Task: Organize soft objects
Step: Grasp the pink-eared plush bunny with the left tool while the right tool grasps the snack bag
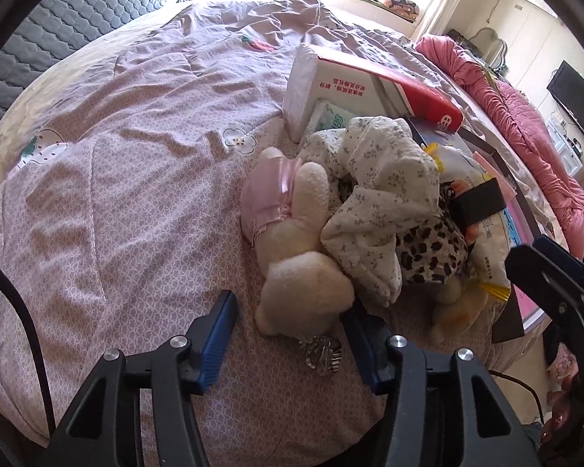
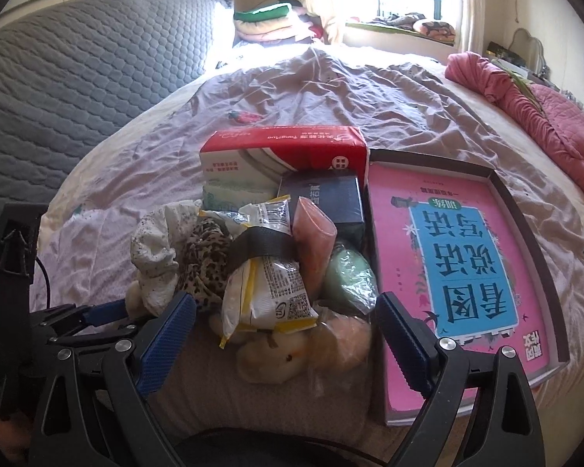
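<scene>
Item one, from my left wrist view: the left hand-held gripper (image 1: 290,344) sits low over the bed (image 1: 128,179), its jaws part-way apart. The head of the cream plush toy (image 1: 305,292) lies between the blue pads; the right pad is up against it, the left pad stands clear, so I log no grip.

The plush toy wears a pink satin dress (image 1: 270,200) and lies face down at the left edge of the pile. A small zebra-striped hair clip (image 1: 323,354) rests on the bedcover just below its head.

Item two — the soft pile itself. A white floral cloth (image 1: 385,202) is crumpled against the toy, with a leopard-print cloth (image 1: 432,251) just beside it.

Item three, from my right wrist view: the right hand-held gripper (image 2: 288,344) has its jaws wide, holding nothing. Between and beyond them lie a yellow-trimmed snack packet (image 2: 268,292) banded with a black strap (image 2: 261,247), a second cream plush (image 2: 276,358) and a pale green pouch (image 2: 348,280).

Behind the pile: a red-and-white tissue pack (image 2: 284,157) and a dark box (image 2: 327,198).

To the right — a shallow tray (image 2: 502,190) holding a pink book (image 2: 467,264). A pink quilt (image 2: 533,116) is bunched along the far right edge of the bed.
</scene>
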Available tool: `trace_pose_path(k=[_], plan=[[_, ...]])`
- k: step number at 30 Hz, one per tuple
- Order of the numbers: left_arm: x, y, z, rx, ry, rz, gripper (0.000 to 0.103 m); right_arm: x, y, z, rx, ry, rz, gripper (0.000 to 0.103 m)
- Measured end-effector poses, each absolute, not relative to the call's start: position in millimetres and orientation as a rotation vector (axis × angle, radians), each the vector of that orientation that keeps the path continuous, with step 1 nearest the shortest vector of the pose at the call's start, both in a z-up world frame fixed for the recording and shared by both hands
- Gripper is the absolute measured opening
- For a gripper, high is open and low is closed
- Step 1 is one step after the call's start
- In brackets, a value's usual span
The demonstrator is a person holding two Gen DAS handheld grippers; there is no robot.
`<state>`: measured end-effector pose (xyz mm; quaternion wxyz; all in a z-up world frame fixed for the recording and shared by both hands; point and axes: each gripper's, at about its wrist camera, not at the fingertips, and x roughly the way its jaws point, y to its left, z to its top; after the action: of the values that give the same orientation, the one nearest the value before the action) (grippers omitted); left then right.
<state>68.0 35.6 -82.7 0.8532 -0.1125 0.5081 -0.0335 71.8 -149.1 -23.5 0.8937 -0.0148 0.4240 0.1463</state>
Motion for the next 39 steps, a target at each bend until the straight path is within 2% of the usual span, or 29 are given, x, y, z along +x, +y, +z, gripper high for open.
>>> trace_pose_path(k=[2, 6, 8, 14, 16, 22, 23, 25, 39], plan=[[68, 35, -83, -0.23, 1.066, -0.073, 0.055, 77, -149, -24, -0.006, 0.881, 0.324, 0.09], [68, 37, -82, -0.22, 1.052, -0.073, 0.055, 90, -146, -28, 0.013, 0.897, 0.363, 0.064], [67, 40, -80, -0.214, 1.042, -0.067, 0.055, 94, -142, -31, 0.004, 0.908, 0.375, 0.059], [68, 53, -83, -0.267, 1.043, -0.061, 0.055, 102, -128, -42, -0.033, 0.922, 0.387, 0.057], [69, 55, -84, -0.285, 1.043, -0.059, 0.055, 106, -128, -47, -0.023, 0.932, 0.389, 0.05], [73, 54, -90, -0.302, 1.052, -0.056, 0.055, 106, -134, -49, 0.007, 0.918, 0.42, 0.047], [73, 54, -90, -0.304, 1.05, -0.06, 0.053, 105, -136, -48, 0.018, 0.914, 0.423, 0.047], [73, 55, -90, -0.326, 1.046, -0.088, 0.038, 103, -142, -45, 0.034, 0.907, 0.421, 0.046], [58, 71, -72, -0.403, 0.981, -0.092, 0.037, 78, -156, -19, 0.055, 0.832, 0.448, 0.046]])
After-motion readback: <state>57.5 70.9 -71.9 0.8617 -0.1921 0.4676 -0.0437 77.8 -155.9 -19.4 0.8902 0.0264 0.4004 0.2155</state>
